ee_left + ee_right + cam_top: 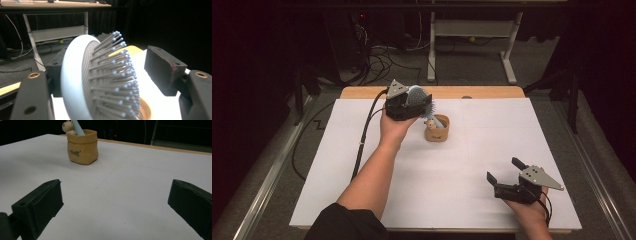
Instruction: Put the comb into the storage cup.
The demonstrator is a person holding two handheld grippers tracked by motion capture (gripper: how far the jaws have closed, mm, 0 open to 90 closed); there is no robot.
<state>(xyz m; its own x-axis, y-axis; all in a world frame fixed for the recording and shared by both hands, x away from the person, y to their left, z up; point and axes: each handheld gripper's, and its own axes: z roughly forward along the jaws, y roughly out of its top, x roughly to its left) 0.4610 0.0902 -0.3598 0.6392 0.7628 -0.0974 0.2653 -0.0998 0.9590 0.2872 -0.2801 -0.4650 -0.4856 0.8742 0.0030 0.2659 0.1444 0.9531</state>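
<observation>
Jaws over white tabletop (472,165), dark room, floor cables (382,57).

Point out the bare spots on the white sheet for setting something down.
Free: the white sheet between the tan pouch-shaped cup and the right gripper, plus its far right. Crowded: around the cup, where the left gripper has the pale blue hairbrush.

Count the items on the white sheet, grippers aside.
2. A tan cup stands mid-sheet toward the far edge; a brush has its handle down in the cup, head between the left gripper's jaws. Cup contents partly hidden.
</observation>
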